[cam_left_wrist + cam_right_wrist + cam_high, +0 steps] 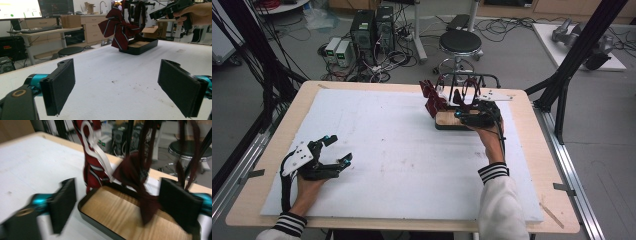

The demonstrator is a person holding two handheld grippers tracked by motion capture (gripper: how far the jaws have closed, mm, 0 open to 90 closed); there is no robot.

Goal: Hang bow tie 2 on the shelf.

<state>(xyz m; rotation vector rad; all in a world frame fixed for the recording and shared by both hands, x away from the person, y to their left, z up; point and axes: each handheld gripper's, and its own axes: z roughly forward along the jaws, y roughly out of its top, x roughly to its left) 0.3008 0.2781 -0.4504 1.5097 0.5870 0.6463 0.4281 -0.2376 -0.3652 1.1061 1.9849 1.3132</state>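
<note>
White padding covers most of your tabletop, leaving a bare wooden margin on every side; the widest free stretch runs from the middle to the near edge, with nothing lying on it. Beyond the far edge sit a round stool and computer towers on the floor, and black frame posts stand close to the right and left sides.

Your left claw rests low at the near left, forearm coming in from the bottom, jaws spread wide and pointing toward the far right with nothing between them. Your right claw is at the far right, arm stretched out over the stand's wooden tray. Its jaws stand wide, and the dark red bow tie hangs between them without either pad pressing on it.

From above, the black rack and the ties on it crowd together. The left gripper view sets them apart: a striped dark red bow hangs at the tray's left end, with your right hand above. The right gripper view, somewhat blurred, adds a white strap looped over the striped tie and the tray's wood grain just below the claw.
</note>
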